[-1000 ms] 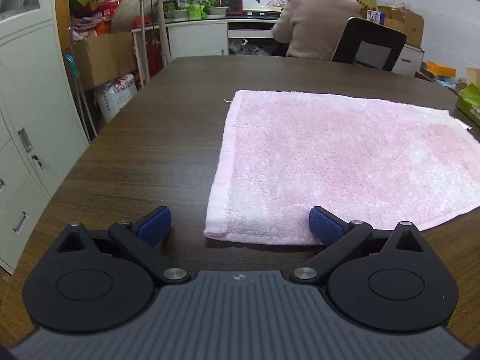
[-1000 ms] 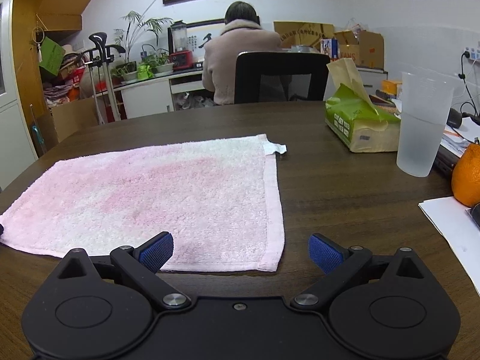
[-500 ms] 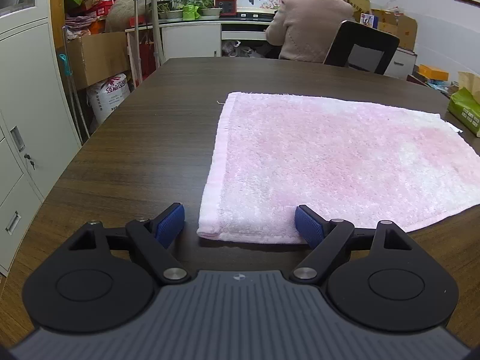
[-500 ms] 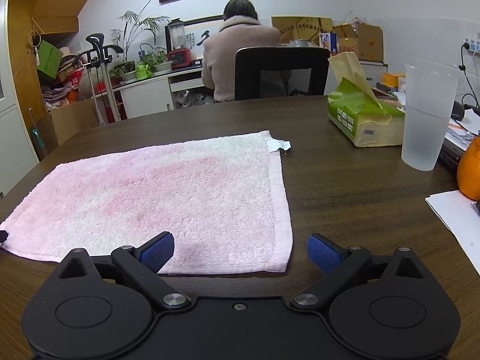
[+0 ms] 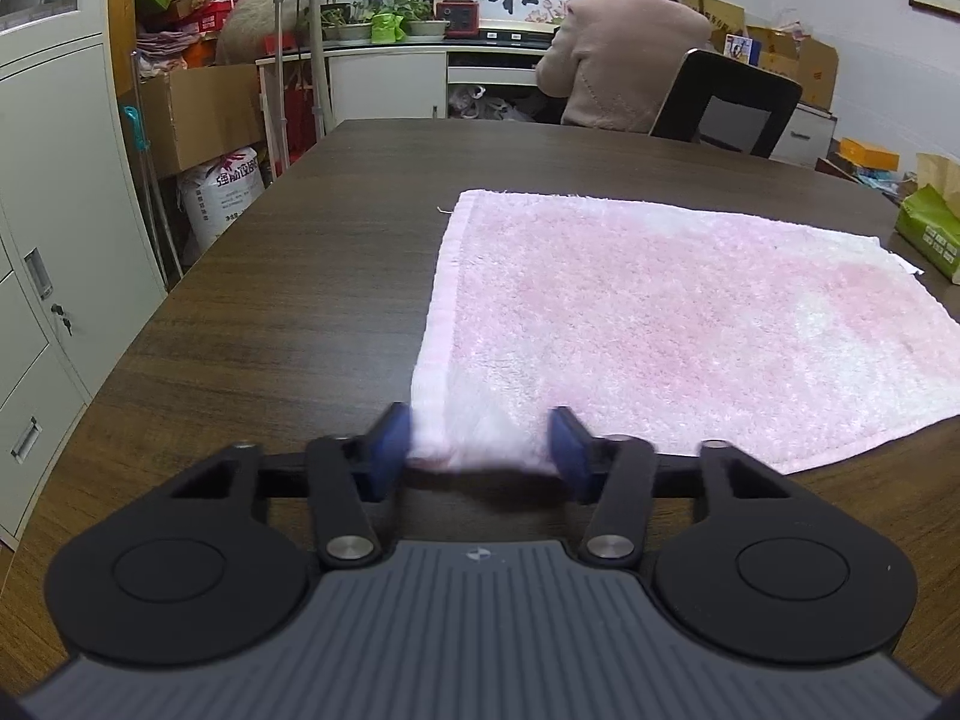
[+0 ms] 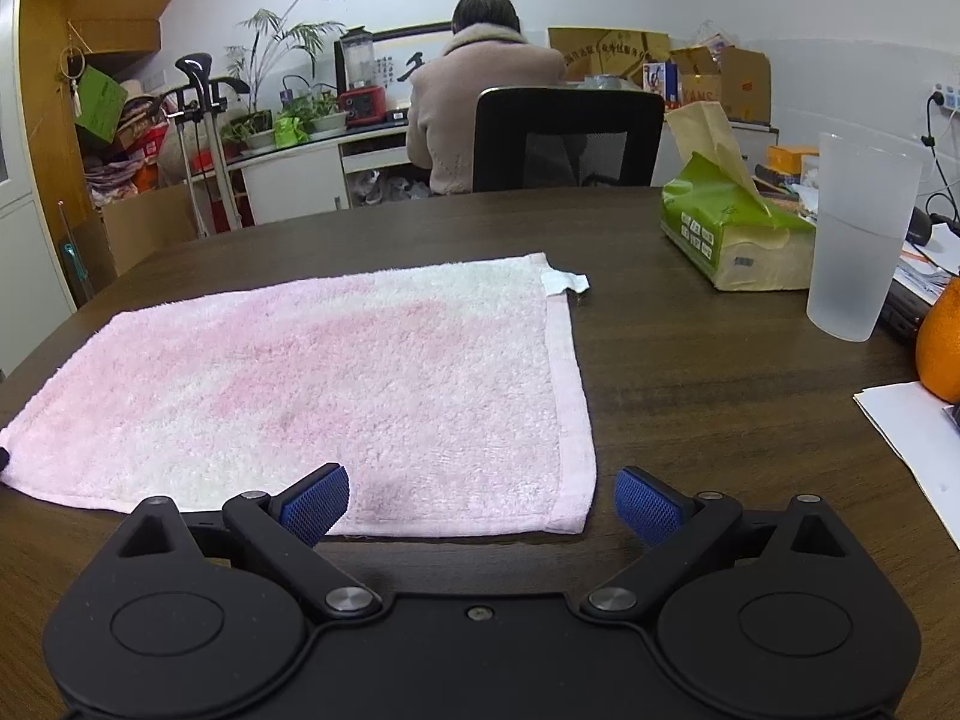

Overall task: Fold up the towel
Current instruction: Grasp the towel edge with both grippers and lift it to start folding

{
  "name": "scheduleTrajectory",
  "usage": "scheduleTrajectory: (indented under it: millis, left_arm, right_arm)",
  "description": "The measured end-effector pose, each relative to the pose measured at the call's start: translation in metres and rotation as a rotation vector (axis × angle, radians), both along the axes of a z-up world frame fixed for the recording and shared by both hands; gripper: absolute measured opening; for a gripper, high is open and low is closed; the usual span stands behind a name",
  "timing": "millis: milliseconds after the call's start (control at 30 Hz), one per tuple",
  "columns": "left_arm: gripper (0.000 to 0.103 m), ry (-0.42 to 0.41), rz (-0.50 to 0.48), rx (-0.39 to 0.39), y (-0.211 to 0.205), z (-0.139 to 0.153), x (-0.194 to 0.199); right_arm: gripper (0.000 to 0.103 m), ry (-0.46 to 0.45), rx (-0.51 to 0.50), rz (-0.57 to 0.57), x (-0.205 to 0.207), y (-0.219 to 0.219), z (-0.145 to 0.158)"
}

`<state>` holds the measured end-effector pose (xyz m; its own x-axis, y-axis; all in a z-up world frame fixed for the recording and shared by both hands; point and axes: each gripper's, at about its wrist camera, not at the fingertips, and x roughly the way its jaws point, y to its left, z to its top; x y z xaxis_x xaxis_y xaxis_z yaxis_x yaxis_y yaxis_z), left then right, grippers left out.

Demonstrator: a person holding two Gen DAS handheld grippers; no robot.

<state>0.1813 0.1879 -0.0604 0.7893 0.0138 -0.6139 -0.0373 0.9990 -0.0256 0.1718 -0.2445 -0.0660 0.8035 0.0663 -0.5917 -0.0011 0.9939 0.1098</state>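
Observation:
A pink towel [image 5: 690,324] lies flat on the dark wooden table [image 5: 312,276]; it also shows in the right wrist view [image 6: 336,384]. My left gripper [image 5: 480,447] straddles the towel's near left corner, its blue pads partly closed and touching the cloth on both sides, with a wide gap still between them. My right gripper [image 6: 480,501] is open, its pads either side of the towel's near right corner, just short of the edge.
A green tissue pack [image 6: 732,240], a frosted plastic cup [image 6: 858,240], an orange [image 6: 939,348] and papers [image 6: 912,426] sit to the right. A person in a chair [image 6: 540,138] sits beyond the table's far edge. Cabinets [image 5: 54,240] stand at the left.
My left gripper has moved forward onto the towel's near left corner and its jaws have narrowed around it. My right gripper has edged closer to the near right corner, still open.

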Motion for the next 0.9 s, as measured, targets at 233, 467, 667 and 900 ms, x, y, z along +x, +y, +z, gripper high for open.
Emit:
scheduleTrajectory:
  millis: [233, 467, 667, 900]
  left_arm:
    - [0.014, 0.0, -0.025, -0.016, -0.006, 0.0, 0.0]
    - [0.007, 0.008, -0.04, -0.035, -0.007, 0.001, 0.002]
    - [0.006, 0.011, -0.049, -0.046, -0.004, 0.001, 0.004]
    - [0.006, -0.011, -0.053, -0.047, -0.007, 0.005, 0.004]
  right_arm:
    - [0.085, 0.023, -0.009, -0.028, 0.011, -0.006, -0.004]
    - [0.026, 0.022, -0.065, 0.044, 0.004, 0.004, 0.001]
    - [0.016, 0.018, 0.007, 0.055, 0.005, -0.002, 0.003]
    - [0.009, 0.0, 0.029, 0.059, 0.003, -0.004, 0.007]
